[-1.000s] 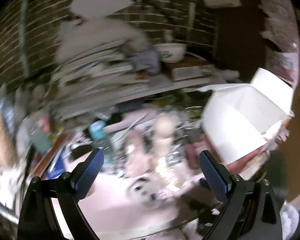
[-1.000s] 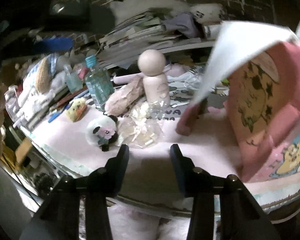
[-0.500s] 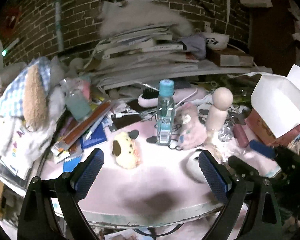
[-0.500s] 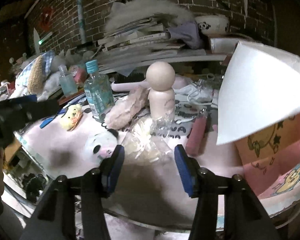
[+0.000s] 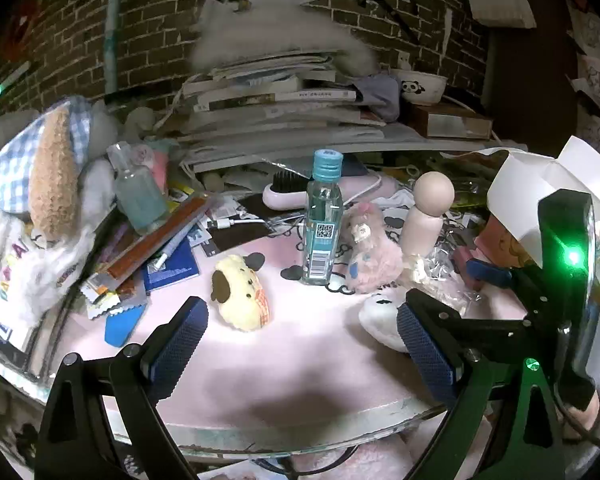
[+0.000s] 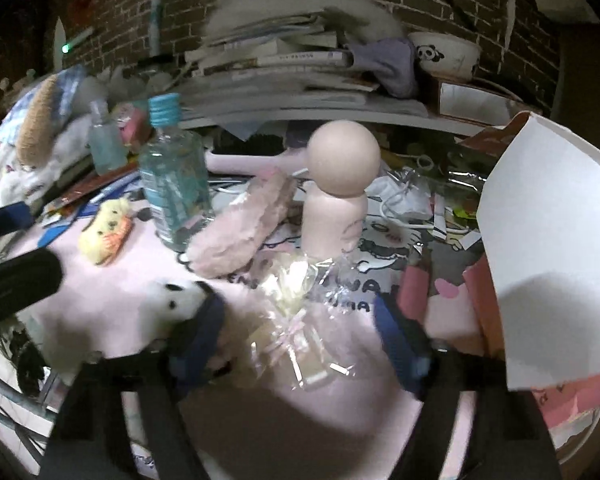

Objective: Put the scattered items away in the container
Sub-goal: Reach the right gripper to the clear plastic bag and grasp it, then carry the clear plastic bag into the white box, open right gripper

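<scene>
Cellophane packet near on pink desk, between right tongs, jaws just been opening, nothing gripped. Left tongs apart, empty. Approach step (likely): next, close gently, carry right to pink box.

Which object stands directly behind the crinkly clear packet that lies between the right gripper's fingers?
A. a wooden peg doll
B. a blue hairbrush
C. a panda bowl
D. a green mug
A: in the right wrist view, the wooden peg doll stands upright just behind the clear packet.
</scene>
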The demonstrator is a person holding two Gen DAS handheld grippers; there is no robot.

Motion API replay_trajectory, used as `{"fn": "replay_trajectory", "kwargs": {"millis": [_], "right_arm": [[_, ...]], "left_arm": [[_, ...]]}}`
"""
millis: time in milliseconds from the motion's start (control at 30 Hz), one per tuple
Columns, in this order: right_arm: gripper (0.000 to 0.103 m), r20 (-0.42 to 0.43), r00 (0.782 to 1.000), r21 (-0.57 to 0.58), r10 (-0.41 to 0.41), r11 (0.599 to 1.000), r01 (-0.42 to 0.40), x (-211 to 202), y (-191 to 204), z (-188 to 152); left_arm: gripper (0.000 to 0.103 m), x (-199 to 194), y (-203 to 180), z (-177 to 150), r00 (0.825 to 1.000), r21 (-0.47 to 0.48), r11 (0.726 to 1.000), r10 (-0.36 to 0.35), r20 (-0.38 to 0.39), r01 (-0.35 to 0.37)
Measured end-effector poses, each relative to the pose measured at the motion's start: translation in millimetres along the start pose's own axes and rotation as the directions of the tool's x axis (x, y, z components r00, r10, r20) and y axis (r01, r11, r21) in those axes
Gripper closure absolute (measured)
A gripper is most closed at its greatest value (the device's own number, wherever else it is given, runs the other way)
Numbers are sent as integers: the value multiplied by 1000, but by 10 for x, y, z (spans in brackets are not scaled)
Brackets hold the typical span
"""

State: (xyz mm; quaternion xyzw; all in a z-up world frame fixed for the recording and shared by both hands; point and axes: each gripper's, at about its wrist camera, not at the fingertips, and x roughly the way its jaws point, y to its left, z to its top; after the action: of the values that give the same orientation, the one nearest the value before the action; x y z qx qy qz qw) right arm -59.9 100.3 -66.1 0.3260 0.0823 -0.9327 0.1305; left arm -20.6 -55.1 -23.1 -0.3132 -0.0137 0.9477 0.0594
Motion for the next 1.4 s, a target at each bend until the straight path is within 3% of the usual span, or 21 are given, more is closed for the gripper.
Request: {"fn": "replay_trajectory", "kwargs": {"millis": [267,1000,1400], "right_arm": [[26,-39,999,24,27,999,-26,148,-73,-7],[81,-34,996,38,85,996,-83,72,-77,-33],[85,18,996,33,85,996,-86,-104,-62,-2]], "left_arm": [[8,75,25,-16,1000,-14,1000,-15,-12,15],[8,73,-18,-6,1000,-10,1000,-21,-16,21],[8,51,-13,-19,1000,-23,1000,-20,-21,20]]}}
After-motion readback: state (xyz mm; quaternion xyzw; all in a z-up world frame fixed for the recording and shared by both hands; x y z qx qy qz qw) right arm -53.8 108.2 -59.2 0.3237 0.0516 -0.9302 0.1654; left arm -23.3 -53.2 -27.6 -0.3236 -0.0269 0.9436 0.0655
